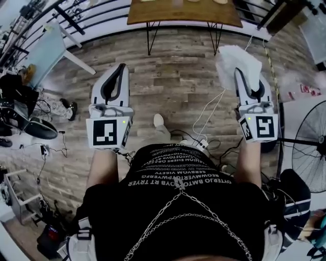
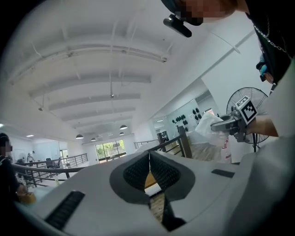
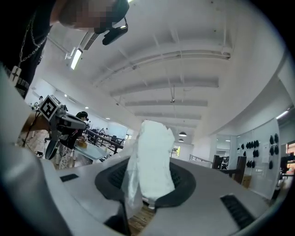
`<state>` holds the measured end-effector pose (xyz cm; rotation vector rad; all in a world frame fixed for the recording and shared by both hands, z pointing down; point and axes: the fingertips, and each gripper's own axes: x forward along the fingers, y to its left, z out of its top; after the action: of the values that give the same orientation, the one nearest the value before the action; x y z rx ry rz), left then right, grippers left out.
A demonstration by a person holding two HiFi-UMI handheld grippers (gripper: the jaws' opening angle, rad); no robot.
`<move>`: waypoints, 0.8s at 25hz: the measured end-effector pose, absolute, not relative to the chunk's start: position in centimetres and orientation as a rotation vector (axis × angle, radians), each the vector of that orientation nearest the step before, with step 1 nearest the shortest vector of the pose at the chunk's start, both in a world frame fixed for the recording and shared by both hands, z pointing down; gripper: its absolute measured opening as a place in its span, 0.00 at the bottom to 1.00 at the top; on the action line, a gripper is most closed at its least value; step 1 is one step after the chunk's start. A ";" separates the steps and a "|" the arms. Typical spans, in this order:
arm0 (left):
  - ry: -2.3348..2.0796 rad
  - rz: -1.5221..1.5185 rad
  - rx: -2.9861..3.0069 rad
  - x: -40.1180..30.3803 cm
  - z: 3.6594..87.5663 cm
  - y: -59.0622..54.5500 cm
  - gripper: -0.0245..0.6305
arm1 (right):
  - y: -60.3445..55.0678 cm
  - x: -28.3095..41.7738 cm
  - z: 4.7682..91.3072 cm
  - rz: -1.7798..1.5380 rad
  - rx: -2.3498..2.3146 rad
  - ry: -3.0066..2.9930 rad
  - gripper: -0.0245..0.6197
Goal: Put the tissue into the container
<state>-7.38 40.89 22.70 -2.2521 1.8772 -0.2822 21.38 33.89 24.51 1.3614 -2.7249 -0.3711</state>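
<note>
A crumpled white tissue point(image 1: 235, 60) sticks up out of my right gripper point(image 1: 241, 74), which is shut on it and held up at chest height on the right. In the right gripper view the tissue point(image 3: 152, 159) fills the gap between the dark pads point(image 3: 182, 177). My left gripper point(image 1: 122, 67) is held up level with it on the left, shut and holding nothing; its ribbed pads point(image 2: 138, 173) meet in a thin line. From the left gripper view the tissue point(image 2: 206, 125) shows at the right. No container is in view.
I stand on a wood-plank floor point(image 1: 178, 81). A wooden table on thin black legs point(image 1: 183, 14) is straight ahead. A floor fan point(image 1: 311, 148) stands at the right, cables point(image 1: 206, 120) trail near my feet, and chairs and gear point(image 1: 20, 109) crowd the left.
</note>
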 end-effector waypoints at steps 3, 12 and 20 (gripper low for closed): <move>1.861 -0.308 -2.260 -8.5 23.5 39.8 0.08 | 32.8 20.6 25.3 -0.332 1.380 -2.724 0.24; 1.854 -0.281 -2.259 -12.5 24.6 32.8 0.08 | 28.1 16.6 25.6 -0.340 1.395 -2.686 0.24; 1.826 -0.226 -2.324 -16.8 25.7 27.0 0.08 | 23.4 12.9 24.9 -0.341 1.466 -2.638 0.24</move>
<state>-16.80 27.01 25.74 -2.3242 1.8263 -0.2259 12.89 23.42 24.87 1.4661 -2.6376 -0.3409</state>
